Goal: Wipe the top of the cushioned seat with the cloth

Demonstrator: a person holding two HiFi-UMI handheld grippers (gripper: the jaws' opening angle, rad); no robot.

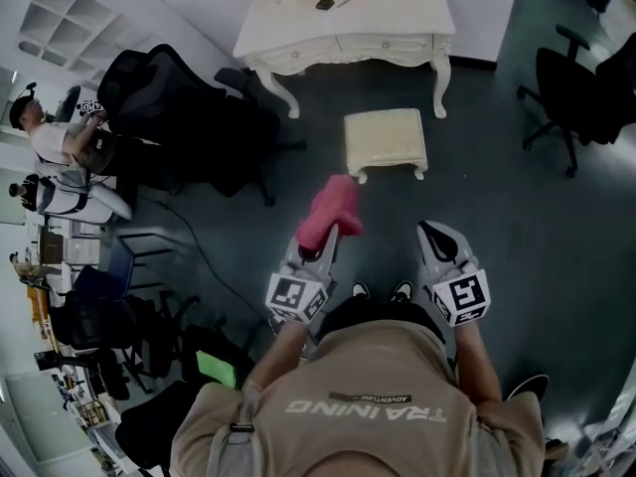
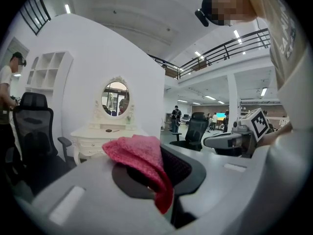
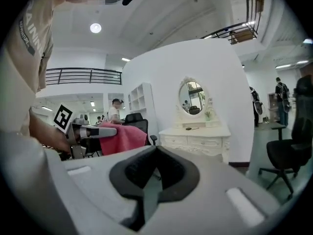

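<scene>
Pink cloth bunched in left gripper, nr cream cushioned seat.

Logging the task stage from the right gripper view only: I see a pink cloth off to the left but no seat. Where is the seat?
Observer: The head view shows the cream cushioned stool on the floor before the white dressing table.
Operator: Is the cloth touching it?
Observer: No. The pink cloth hangs short of the stool, apart from it.
Operator: What holds the cloth?
Observer: The left gripper view shows the left gripper shut on it, with cloth draped over the jaw tips.
</scene>
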